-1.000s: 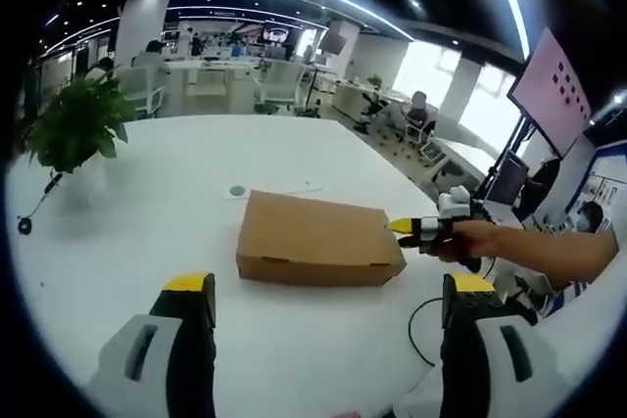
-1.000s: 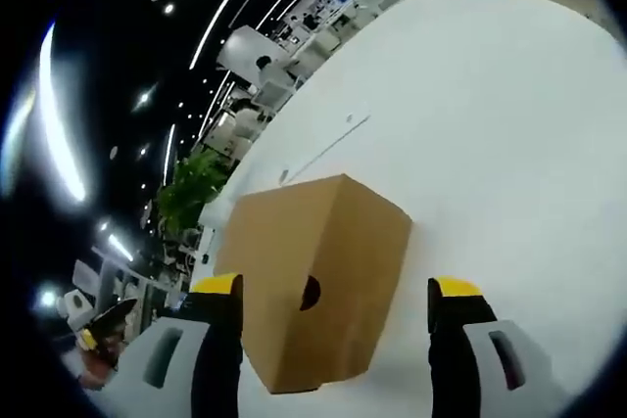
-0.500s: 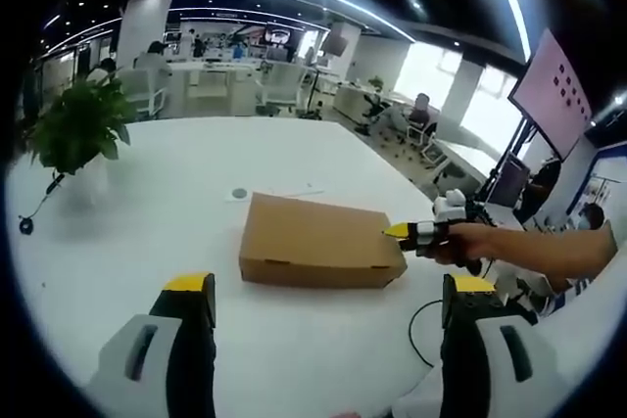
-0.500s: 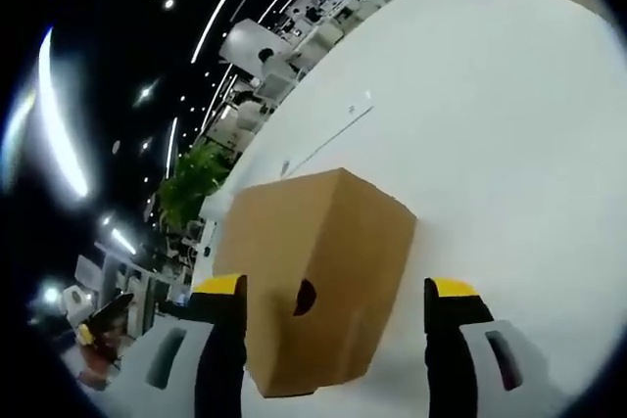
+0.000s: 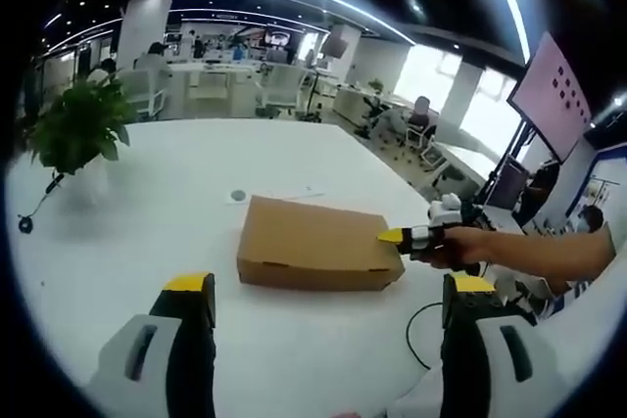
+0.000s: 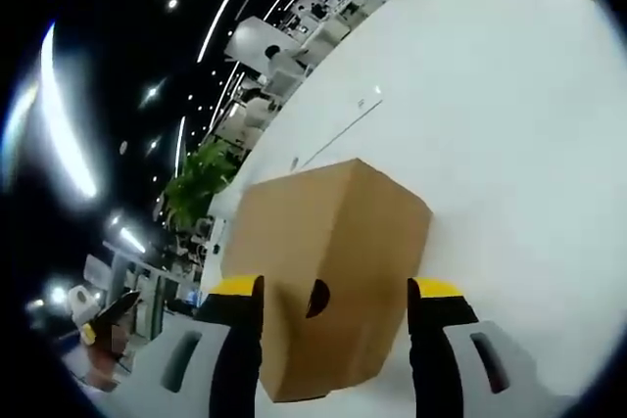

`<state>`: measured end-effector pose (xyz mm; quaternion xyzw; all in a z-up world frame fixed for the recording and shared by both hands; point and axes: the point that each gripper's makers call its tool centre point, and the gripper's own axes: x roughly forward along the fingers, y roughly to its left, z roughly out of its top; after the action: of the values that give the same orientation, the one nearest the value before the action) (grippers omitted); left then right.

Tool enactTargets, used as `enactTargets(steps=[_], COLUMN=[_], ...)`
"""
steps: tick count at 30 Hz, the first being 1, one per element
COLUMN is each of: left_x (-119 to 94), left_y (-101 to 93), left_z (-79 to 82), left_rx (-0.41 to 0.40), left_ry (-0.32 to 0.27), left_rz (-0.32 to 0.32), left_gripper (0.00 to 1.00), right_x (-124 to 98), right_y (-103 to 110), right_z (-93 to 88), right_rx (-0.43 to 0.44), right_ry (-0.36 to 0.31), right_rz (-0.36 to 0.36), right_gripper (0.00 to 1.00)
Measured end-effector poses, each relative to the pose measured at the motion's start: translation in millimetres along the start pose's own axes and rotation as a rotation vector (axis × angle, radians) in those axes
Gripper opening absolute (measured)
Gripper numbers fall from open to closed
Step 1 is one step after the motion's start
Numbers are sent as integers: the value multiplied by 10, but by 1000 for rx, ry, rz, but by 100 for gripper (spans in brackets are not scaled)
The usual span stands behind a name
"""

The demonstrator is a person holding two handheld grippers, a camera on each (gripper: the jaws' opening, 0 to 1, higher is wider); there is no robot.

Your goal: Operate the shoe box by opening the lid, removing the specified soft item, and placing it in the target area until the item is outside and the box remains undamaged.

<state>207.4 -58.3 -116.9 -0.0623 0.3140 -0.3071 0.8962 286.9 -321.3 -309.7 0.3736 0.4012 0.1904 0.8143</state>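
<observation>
Here the brown shoe box [image 5: 315, 245] lies flat on the white bench [image 5: 176, 193], its lid down. In the right gripper view the right claw [image 6: 335, 293] is spread around the near end of the box, one yellow-tipped jaw on either side of a round finger hole [image 6: 317, 299]; whether the jaws touch the cardboard I cannot tell. The left claw [image 5: 328, 294] hangs spread over the bench, near the box. A potted plant [image 5: 76, 124] stands far left

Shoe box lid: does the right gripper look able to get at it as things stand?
Probably yes. The right gripper is open at the end face of the closed shoe box, its jaws flanking that end, with nothing between them and the lid edge.
</observation>
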Motion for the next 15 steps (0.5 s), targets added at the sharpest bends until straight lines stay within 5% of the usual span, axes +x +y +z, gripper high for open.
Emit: enactTargets(steps=[15], left_x=[-4], left_y=[-41], left_z=[-24], left_rx=[-4], left_ry=[4], left_rz=[0], left_gripper=[98], right_x=[26], right_y=[-11], right_z=[-17], right_rx=[38], right_ry=[-8], right_rz=[5], right_gripper=[54])
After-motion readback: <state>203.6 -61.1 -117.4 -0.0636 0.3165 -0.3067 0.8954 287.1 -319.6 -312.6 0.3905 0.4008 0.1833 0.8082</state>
